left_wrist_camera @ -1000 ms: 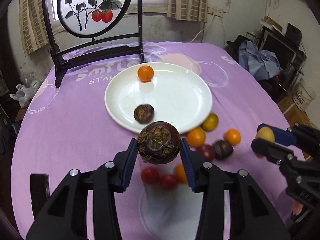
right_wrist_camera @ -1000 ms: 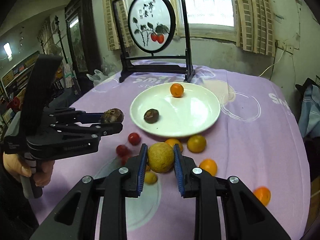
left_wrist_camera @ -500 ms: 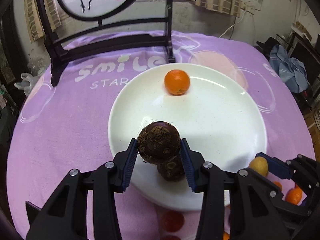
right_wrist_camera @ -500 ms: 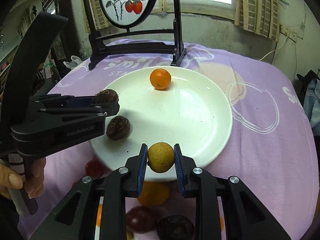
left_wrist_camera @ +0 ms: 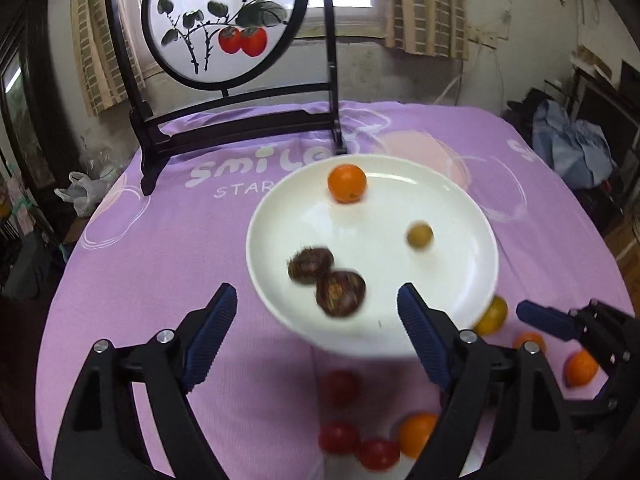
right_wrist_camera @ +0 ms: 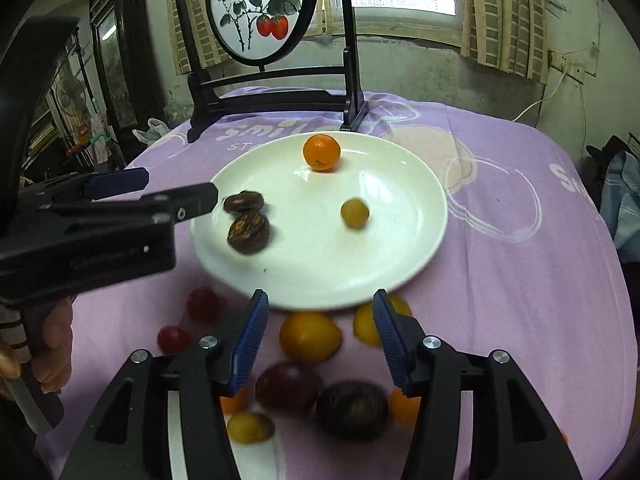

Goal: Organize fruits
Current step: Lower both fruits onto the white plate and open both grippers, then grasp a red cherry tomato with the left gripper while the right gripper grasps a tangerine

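Observation:
A white plate on the purple cloth holds an orange, a small yellow fruit and two dark brown fruits, side by side. My left gripper is open and empty at the plate's near left rim. My right gripper is open and empty just short of the plate's near edge; its tip shows in the left wrist view.
Loose fruit lies on the cloth in front of the plate: red tomatoes, oranges, yellow fruit and dark fruits. A black framed screen stands behind the plate.
Both grippers opened and pulled back. The dark brown fruit dropped onto the plate beside the other one. The yellow fruit dropped onto the plate's right half.

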Demonstrator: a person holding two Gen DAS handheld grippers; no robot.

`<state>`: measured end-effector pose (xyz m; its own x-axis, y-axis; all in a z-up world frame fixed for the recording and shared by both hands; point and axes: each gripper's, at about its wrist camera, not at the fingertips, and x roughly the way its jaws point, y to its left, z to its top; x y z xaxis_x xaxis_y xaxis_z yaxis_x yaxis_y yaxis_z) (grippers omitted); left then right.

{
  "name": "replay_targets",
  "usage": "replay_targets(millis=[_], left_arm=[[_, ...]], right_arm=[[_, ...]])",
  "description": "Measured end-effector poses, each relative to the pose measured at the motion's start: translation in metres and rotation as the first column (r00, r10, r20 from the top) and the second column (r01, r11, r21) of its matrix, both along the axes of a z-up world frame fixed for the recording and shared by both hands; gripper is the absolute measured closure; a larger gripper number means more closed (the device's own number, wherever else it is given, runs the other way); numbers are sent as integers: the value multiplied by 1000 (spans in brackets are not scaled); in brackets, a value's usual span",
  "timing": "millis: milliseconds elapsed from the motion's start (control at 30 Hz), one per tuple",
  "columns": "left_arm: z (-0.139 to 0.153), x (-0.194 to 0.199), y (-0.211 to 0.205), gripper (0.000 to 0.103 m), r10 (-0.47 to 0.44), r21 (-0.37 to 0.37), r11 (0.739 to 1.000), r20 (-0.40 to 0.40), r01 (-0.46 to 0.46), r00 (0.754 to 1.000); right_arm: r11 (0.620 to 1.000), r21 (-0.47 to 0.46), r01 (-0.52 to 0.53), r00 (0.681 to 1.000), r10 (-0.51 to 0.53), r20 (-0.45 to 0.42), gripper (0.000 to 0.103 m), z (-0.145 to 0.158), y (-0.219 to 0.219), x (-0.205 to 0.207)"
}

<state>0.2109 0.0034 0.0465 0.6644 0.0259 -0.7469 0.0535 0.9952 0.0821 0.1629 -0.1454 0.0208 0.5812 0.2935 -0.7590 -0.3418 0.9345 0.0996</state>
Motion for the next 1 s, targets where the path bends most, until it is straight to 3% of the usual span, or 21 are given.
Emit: replay_targets(millis=[300, 467, 667, 900, 1000], left_arm=[[-11, -89, -8, 13, -47, -57, 997, -29, 45, 998], [-38, -127, -13, 12, -77, -98, 993, -82, 69, 994], [-71, -147, -13, 12, -88, -108, 992, -147, 73, 985], [-77, -144, -6, 12, -82, -129, 990, -148, 63, 986], [-79, -145, -10, 12, -102, -124, 989, -136, 86, 985]], right_arm=[[995, 82, 48, 998, -45, -44, 46, -10, -44, -80], [987, 93, 134, 989, -128, -71, 41, -25, -72, -115], [977, 100, 186, 978, -175, -112, 41, -40, -89, -135], [963, 51, 266, 961, -261, -87, 40, -35, -113, -139], [942, -2, 335, 940, -335, -73, 40, -36, -133, -135]])
